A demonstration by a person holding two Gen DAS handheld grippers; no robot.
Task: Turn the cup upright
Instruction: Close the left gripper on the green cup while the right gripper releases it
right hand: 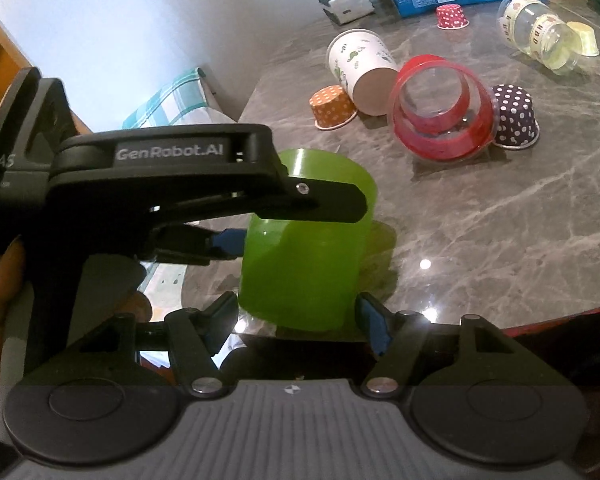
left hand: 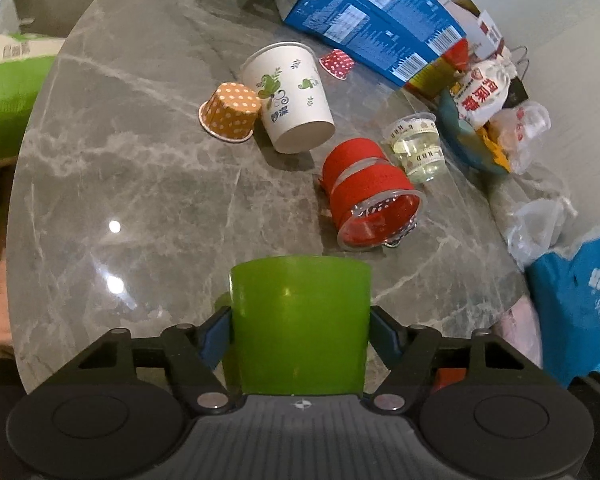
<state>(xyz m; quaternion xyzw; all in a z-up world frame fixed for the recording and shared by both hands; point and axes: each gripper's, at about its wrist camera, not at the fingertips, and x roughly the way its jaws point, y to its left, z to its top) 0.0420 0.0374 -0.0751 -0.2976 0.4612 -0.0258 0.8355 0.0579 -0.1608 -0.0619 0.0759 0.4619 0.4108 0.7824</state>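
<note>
While upright, green cup (left hand: 300, 320) clamped in left gripper (left hand: 300, 330)

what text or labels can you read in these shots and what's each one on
"GenRobot.AI" on the black arm of the left gripper, which is clamped on the green cup.
"HBD" repeated on the tape band of the clear cup lying on its side.
"Colum", cut off by the picture's edge, on the blue bag.
Red Chinese characters on the white snack bag: too distorted to read.
Fine print and barcodes on the blue boxes: too small.
</note>
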